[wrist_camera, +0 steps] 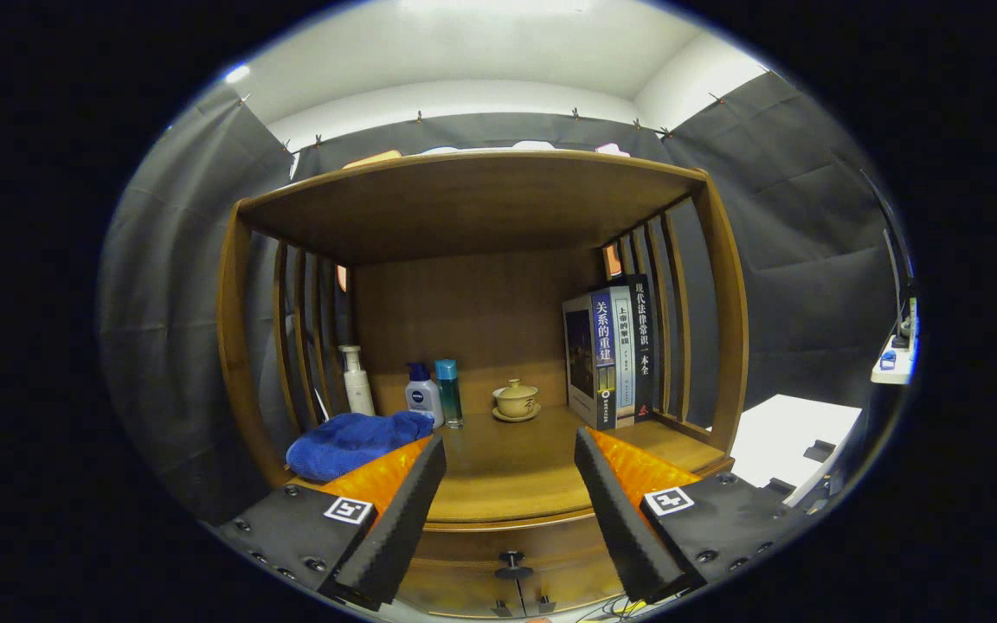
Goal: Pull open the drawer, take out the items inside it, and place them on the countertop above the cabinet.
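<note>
Drawer [507, 554] sits shut just under the counter [507, 480], low between the two jaws, with a small dark knob [511, 567] at its front. That knob looks like the only place to take hold; it is small, hard and probably slippery, so a centred pinch and a straight pull seem wise. The wooden front should slide stiffly. The gripper [509, 519] is empty, jaws wide apart. Beyond lie a blue towel [351, 441], bottles [429, 394], a lidded cup [516, 400] and books [611, 355].

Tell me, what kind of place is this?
Probably a home-style room set up in a booth: a wooden cabinet holds books, bottles and a lidded teacup. The hand-held gripper is open before the closed drawer.
</note>
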`<state>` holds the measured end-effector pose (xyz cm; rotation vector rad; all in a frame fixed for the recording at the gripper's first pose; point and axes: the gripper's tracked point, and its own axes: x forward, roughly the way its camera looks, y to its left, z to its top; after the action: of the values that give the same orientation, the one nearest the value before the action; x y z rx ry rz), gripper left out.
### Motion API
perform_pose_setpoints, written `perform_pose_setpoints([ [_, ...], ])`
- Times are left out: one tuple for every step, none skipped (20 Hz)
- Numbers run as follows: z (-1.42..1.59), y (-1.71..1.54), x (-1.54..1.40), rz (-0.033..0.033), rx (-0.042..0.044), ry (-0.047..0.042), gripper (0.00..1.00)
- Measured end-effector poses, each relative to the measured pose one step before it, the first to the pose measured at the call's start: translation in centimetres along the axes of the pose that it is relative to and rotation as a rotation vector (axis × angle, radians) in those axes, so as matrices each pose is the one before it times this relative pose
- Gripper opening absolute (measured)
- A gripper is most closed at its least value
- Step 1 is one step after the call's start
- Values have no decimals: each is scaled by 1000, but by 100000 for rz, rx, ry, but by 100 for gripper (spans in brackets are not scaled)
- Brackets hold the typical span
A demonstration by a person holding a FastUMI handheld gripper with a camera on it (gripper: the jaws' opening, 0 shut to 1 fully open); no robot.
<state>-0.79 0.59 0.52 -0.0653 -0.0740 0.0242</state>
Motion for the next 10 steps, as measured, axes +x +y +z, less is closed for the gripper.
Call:
perform_pose_setpoints([
  [-380,193,98,750,790,451,98],
  [-493,209,82,731,799,504,98],
  [-570,54,166,283,686,590,98],
  [-614,-92,199,94,366,917,98],
  [-716,-47,221,153,153,795,98],
  [-601,39,82,208,-74,540,98],
  [-573,23,162,121,-167,-86,98],
  [-687,-60,132,111,-391,14,98],
  [-681,-26,140,300,-656,456,98],
  [-793,-17,232,250,-767,279,98],
])
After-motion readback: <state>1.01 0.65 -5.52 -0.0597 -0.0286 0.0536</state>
